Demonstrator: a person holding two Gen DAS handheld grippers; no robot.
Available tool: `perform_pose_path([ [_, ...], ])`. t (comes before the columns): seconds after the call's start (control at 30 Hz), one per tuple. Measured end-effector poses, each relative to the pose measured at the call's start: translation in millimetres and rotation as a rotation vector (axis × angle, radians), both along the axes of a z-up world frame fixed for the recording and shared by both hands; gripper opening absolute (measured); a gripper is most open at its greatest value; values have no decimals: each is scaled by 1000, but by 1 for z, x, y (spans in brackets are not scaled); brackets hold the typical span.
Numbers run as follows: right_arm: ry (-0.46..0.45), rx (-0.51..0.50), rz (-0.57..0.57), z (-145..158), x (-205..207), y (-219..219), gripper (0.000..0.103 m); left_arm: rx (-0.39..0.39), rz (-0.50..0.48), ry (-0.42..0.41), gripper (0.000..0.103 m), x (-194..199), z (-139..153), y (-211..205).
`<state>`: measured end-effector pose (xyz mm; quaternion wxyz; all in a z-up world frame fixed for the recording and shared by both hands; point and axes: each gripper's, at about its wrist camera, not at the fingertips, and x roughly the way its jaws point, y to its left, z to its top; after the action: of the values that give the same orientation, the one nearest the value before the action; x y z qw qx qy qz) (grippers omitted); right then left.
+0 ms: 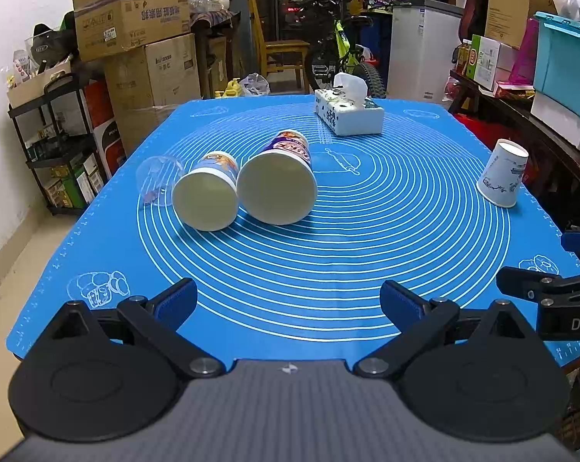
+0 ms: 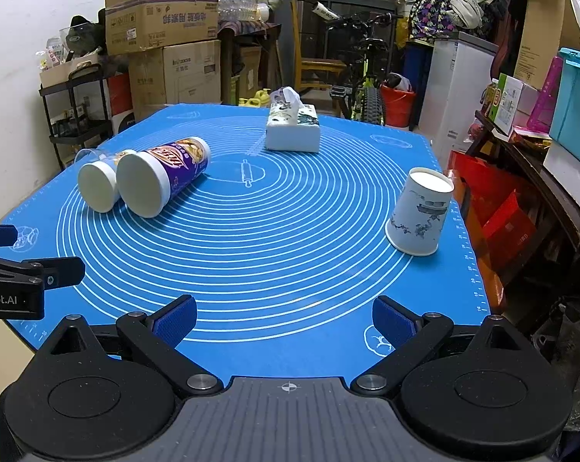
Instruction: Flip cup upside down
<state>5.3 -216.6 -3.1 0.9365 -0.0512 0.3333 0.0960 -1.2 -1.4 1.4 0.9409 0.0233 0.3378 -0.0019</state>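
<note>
Stacked cardboard boxes (image 1: 136, 34) line a white wall (image 1: 16, 11) (bicycle (image 1: 343, 54) behind).

Left gripper (image 1: 288, 300): jaws spread wide, nothing between them, level and low at the near edge.
Right gripper (image 2: 284, 317): jaws spread wide, holding nothing, just beside the left one.

Matt paper cup (image 2: 420, 213), smooth rubbery mat (image 2: 290, 254)

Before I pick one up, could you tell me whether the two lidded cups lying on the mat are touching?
Touching: in the left wrist view the smaller cup and the purple cup lie side by side, lid rims meeting without visible mat between.
</note>
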Motion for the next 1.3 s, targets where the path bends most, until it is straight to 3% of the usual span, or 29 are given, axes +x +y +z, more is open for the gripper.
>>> perform_pose_path([
  [1.3, -2, -3, -3, 2, -3, -4, 98, 13, -9, -7, 100, -4, 3, -5],
])
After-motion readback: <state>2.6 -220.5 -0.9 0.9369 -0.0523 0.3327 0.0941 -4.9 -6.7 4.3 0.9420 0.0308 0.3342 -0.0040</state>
